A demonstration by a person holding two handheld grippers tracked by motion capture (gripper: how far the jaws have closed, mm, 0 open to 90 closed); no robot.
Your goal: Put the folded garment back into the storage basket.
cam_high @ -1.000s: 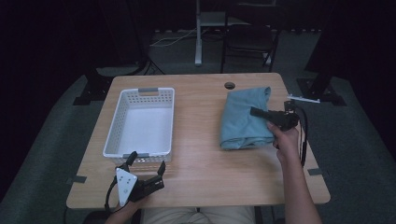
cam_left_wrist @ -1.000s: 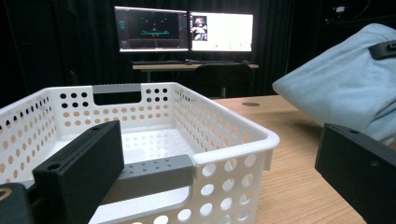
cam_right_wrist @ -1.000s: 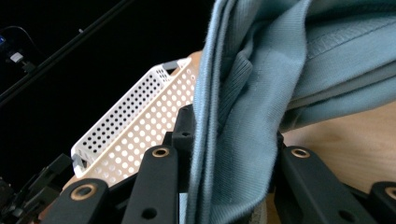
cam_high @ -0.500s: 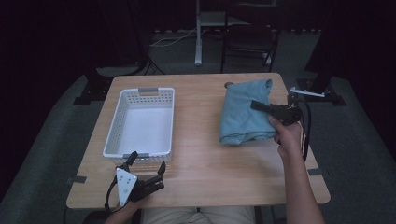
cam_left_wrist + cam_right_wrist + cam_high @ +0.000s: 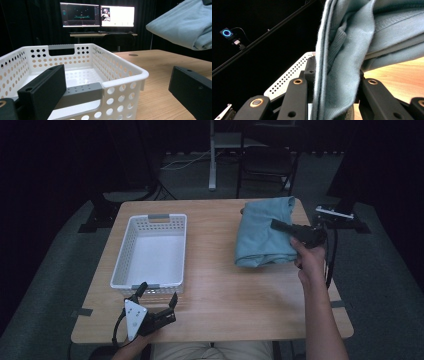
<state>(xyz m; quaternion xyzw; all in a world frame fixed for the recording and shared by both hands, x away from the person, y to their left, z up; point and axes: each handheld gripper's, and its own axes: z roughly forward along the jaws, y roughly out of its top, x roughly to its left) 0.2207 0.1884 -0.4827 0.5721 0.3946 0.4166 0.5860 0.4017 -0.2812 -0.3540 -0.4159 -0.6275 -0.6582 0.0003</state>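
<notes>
Two grippers, only one busy: your right gripper (image 5: 282, 226) is clenched on the folded blue cloth (image 5: 262, 235), which hangs in the air above the far right part of the table (image 5: 225, 290). Your left gripper (image 5: 157, 297) rests released beside the near end of the white basket (image 5: 120, 265), gripping nothing. I judge the danger is the bundle: pinched at one edge, its loose layers could unfold or slip out, or drag over the basket rim.

The folded cloth (image 5: 342, 75) hides the right tool's (image 5: 332, 100) pad faces.
</notes>
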